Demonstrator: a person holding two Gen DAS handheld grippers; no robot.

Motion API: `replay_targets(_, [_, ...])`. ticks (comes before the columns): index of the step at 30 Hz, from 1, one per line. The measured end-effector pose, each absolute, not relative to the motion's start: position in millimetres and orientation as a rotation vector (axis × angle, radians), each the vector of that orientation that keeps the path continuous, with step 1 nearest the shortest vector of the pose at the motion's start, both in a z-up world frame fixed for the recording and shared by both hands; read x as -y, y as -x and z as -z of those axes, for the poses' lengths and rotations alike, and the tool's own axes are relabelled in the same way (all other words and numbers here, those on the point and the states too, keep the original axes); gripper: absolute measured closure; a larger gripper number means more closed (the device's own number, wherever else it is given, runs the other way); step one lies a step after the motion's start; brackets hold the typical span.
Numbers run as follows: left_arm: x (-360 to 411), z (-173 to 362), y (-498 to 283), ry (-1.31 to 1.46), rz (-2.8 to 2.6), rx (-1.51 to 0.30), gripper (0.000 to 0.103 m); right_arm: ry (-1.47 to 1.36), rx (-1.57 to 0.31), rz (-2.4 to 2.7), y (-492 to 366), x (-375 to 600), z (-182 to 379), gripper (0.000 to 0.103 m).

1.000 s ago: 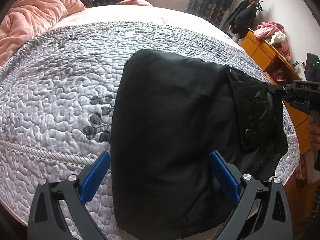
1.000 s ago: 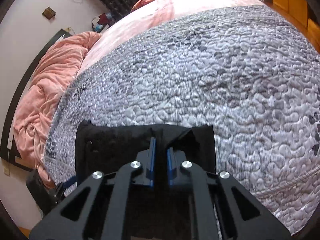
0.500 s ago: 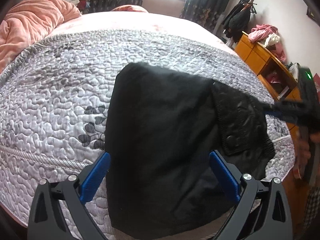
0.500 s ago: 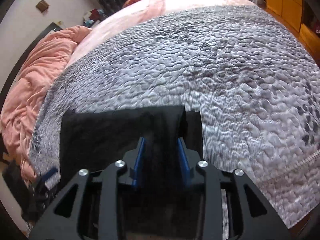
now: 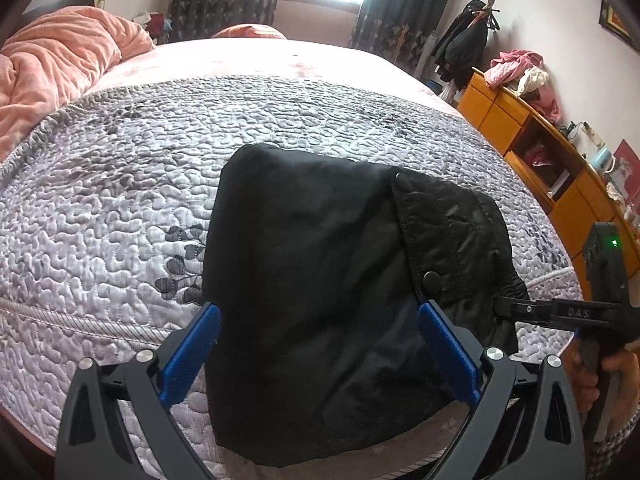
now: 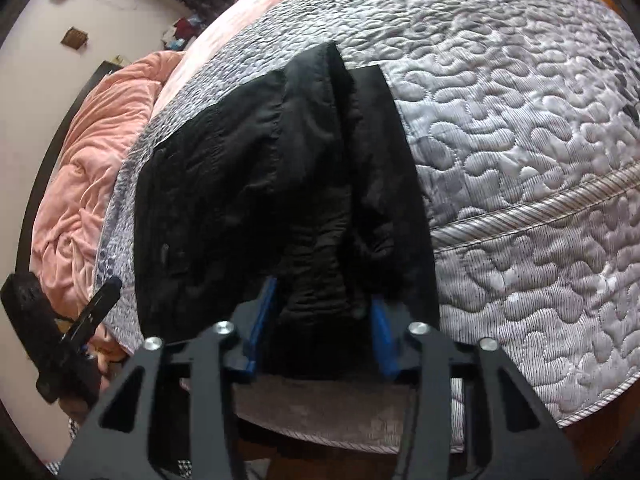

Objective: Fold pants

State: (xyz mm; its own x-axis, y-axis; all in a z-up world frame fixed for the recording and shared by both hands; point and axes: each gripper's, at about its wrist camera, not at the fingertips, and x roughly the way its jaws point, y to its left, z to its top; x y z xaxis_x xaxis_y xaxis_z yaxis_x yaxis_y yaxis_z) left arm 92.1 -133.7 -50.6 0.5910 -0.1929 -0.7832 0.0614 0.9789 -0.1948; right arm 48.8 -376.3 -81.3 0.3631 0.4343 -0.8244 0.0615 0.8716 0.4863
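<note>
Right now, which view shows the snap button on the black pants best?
The left wrist view: the snap button sits plainly on the pants flap. In the right wrist view the pants fabric is too dark to pick it out.

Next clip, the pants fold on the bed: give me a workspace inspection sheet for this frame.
Surface: grey quilted bedspread, on a bed.
Job's things: black pants folded into a compact bundle at the bed's near edge.
Clutter: pink blanket heaped at the far side.
Grippers: left gripper open wide, straddling the pants; right gripper part open with fabric between its fingers.
Cables: nothing seen.
Surroundings: wooden dresser with clothes, coat rack, curtained window.
</note>
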Motion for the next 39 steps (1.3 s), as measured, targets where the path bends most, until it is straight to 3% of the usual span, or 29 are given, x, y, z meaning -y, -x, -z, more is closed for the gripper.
replay_targets(11, [135.2, 48.7, -90.4, 0.138, 0.145, -0.917, 0.004, -0.443, -1.130, -0.270, -21.5, 377.9, 47.7, 0.069])
replay_targets(17, [134.1, 56.7, -92.1, 0.144, 0.141, -0.940, 0.004, -0.447, -1.197, -0.228, -37.5, 381.9, 88.9, 0.068])
replay_targets(27, [115.9, 92.7, -93.1, 0.181, 0.075, -1.032, 0.004, -0.442, -1.182, -0.246, -41.0, 381.2, 93.0, 0.067])
replay_targets(30, [111.1, 91.4, -88.7, 0.193, 0.066, -1.045, 0.004, -0.429, -1.155, -0.254, -32.5, 385.2, 81.9, 0.056])
replay_targets(31, [110.3, 90.0, -87.0, 0.189, 0.060, -1.045, 0.004, -0.416, -1.140, -0.245, -27.2, 387.4, 75.1, 0.044])
replay_targets(32, [109.4, 87.5, -84.4, 0.185, 0.053, -1.041, 0.004, -0.406, -1.123, -0.240, -22.3, 389.1, 69.9, 0.042])
replay_targets(34, [109.3, 84.7, -80.8, 0.191, 0.053, -1.042, 0.004, -0.413, -1.115, -0.241, -16.4, 391.5, 65.8, 0.042])
replay_targets(37, [112.9, 82.3, -74.6, 0.197, 0.047, -1.043, 0.004, -0.436, -1.146, -0.227, -16.0, 396.2, 72.8, 0.063])
replay_targets(39, [117.6, 84.6, -71.2, 0.184, 0.038, -1.053, 0.004, -0.451, -1.163, -0.221, -18.4, 400.3, 76.9, 0.064])
